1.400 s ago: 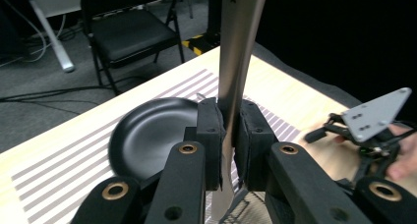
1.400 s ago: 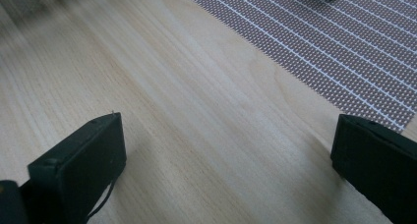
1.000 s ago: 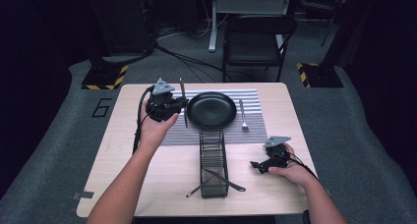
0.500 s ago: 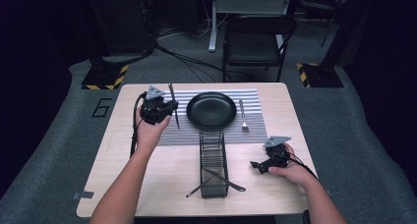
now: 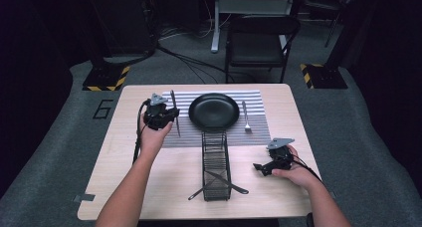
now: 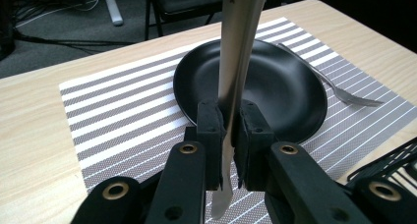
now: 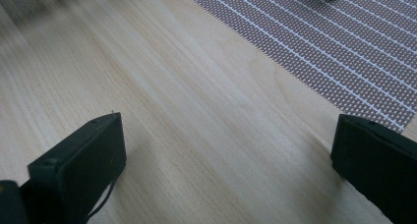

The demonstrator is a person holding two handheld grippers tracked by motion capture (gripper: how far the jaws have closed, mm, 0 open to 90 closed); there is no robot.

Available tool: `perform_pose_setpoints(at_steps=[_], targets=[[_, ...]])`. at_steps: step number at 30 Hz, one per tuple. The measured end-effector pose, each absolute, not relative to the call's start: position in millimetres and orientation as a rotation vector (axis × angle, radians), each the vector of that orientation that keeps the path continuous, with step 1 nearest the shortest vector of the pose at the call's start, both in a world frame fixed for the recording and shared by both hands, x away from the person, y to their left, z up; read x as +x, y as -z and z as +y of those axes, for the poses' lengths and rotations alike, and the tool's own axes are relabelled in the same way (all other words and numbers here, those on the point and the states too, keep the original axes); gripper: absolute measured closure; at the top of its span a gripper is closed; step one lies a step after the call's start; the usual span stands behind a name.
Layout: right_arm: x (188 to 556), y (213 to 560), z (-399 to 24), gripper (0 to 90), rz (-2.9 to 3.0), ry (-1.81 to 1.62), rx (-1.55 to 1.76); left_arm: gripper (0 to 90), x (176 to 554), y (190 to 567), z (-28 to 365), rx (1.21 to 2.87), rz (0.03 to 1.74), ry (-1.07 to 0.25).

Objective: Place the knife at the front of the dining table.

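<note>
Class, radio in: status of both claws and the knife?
Left claw shut on knife, above placemat beside plate. Right claw open, idle. Nothing obstructing.

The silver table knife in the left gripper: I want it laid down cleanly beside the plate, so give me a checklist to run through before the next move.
1. Grip: left gripper jaws clamp the silver table knife between the pads. Ok.
2. Landing spot: the grey striped placemat left of the round black plate is bare. Ok.
3. Knife clear of the plate: in the high view it hangs over the mat, left of the rim. Ok.
4. Tip touching the mat: cannot tell.
5. Silver fork lies right of the plate. Ok.
6. Right gripper open, resting on the wooden table, away from the mat. Ok.
</note>
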State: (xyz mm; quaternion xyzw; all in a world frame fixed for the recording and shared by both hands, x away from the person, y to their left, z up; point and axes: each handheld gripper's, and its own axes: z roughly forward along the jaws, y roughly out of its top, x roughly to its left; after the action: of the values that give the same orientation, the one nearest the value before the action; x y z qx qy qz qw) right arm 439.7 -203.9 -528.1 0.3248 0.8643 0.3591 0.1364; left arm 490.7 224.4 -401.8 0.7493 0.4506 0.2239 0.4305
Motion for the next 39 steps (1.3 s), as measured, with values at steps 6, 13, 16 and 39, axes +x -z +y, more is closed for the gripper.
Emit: perform_pose_setpoints(at_steps=[6, 13, 16, 39], targets=[[439.5, 528.0, -203.7, 0.0, 2.502, -1.040, 0.945, 82.2, 494.1, 408.6, 225.1, 1.885, 1.140, -0.548], [439.7, 528.1, -203.8, 0.0, 2.502, -1.039, 0.941, 82.1, 500.2, 414.3, 228.4, 1.866, 1.148, -0.532], [439.7, 528.0, -203.9, 0.0, 2.502, -1.039, 0.940, 82.1, 504.3, 415.0, 227.4, 1.856, 1.163, -0.530], [439.9, 528.1, -203.9, 0.0, 2.503, -1.040, 0.939, 82.2, 553.5, 431.0, 221.9, 1.777, 1.295, -0.436]])
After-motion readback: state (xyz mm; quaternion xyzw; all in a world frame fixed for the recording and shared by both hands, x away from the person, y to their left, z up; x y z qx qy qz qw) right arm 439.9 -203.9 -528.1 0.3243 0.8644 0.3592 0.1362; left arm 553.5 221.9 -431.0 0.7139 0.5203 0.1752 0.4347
